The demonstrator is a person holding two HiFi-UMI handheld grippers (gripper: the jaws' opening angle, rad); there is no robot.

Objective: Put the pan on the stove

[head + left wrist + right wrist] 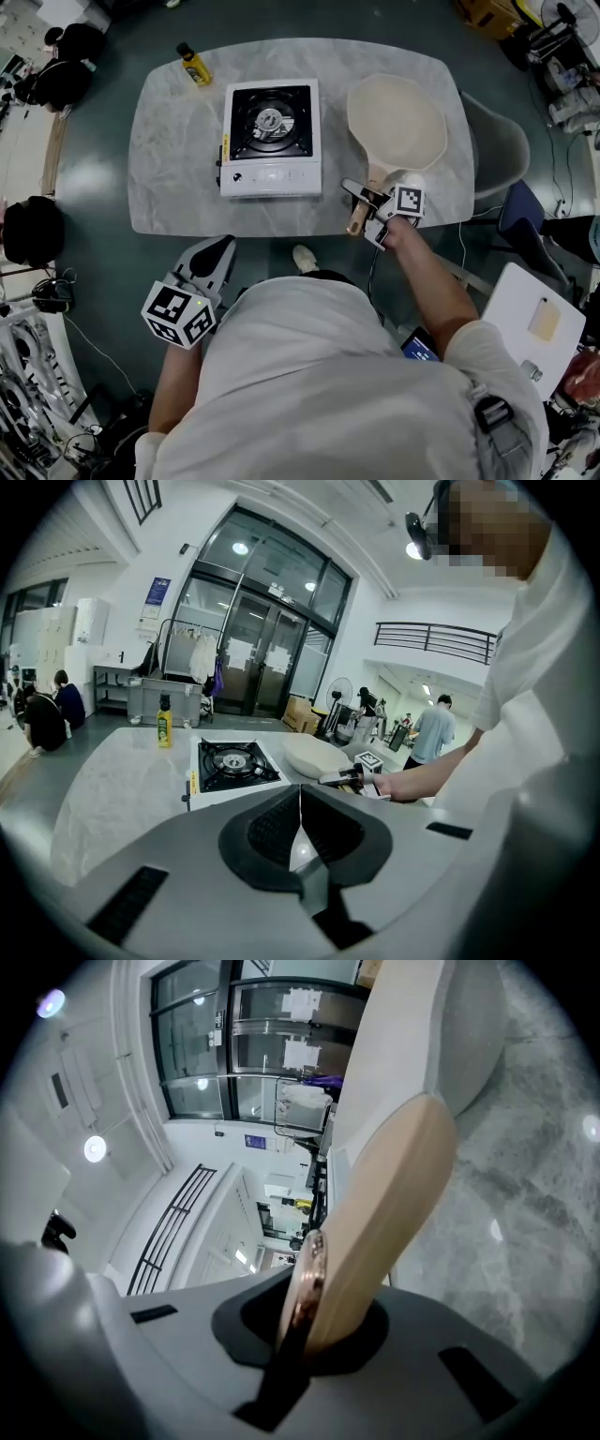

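Observation:
A cream pan (397,122) lies on the marble table (178,141), right of the white portable gas stove (271,139). Its wooden handle (360,217) reaches toward the near table edge. My right gripper (367,204) is shut on that handle; in the right gripper view the handle (375,1232) fills the jaws and the pan body (403,1044) rises beyond. My left gripper (214,258) hangs below the table's near edge, shut with nothing in it; its closed jaws (300,829) face the stove (232,763) and the pan (314,755).
A yellow bottle (195,66) stands at the table's far left corner, also in the left gripper view (164,724). A grey chair (497,145) sits right of the table. Other people stand and sit in the hall beyond.

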